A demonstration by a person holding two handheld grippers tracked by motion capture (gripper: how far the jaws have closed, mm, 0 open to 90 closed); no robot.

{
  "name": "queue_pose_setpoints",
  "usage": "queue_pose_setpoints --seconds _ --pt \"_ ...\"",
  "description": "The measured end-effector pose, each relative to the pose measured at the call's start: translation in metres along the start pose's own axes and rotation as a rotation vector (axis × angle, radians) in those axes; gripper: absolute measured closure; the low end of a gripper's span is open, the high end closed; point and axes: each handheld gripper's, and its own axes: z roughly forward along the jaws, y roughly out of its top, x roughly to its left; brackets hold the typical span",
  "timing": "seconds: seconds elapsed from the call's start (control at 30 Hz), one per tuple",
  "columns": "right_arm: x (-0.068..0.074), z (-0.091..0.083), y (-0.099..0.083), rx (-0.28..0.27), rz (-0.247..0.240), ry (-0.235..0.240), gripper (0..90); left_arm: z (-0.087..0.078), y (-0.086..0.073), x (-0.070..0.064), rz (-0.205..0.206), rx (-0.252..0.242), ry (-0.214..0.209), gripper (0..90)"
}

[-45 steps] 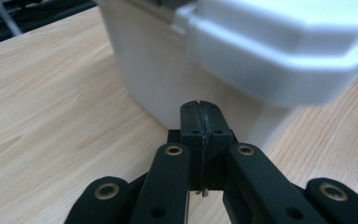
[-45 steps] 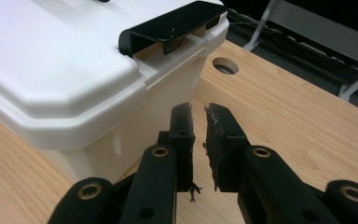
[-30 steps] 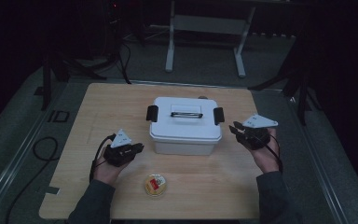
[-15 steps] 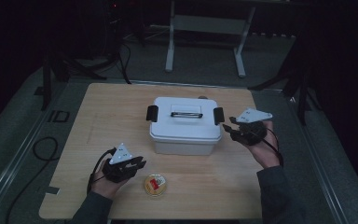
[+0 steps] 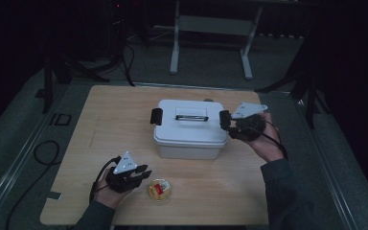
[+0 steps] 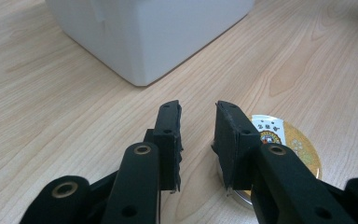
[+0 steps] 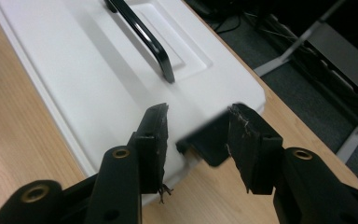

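A white lidded storage box [image 5: 190, 128] sits in the middle of the frame on the pale wooden surface [image 5: 105, 120], with a black handle [image 5: 191, 116] lying flat on its lid and a black clip [image 5: 156, 116] on its left end. At the box's right end, the right tongs [image 5: 226, 120] are parted on either side of the other black clip [image 7: 209, 142], which lies between the jaws in the right gripper view; I cannot tell whether they touch it. Down in the lower left of the frame, the left tongs [image 5: 143, 174] rest low over the surface, released, with a narrow gap between the jaws and nothing in them. Just beside them, toward lower centre, lies a small round container with a gold foil lid [image 5: 159, 189]; in the left gripper view that lid [image 6: 286, 140] shows behind the right-hand jaw, with the box's white corner [image 6: 140, 37] at the top of the frame.
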Motion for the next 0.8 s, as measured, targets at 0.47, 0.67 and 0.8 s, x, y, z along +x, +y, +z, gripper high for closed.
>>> queue_pose_setpoints --seconds 0.47,0.67,0.8 --pt "-0.001 0.014 0.039 0.085 -0.139 0.080 53.7 0.003 -0.002 0.003 0.001 0.023 0.003 70.3" --pt "0.000 0.022 0.056 0.115 -0.194 0.117 52.6 0.004 -0.003 0.003 0.002 0.029 -0.001 69.9" --pt "0.002 0.026 0.066 0.129 -0.239 0.144 52.7 0.004 -0.003 0.004 -0.003 0.027 -0.004 69.7"
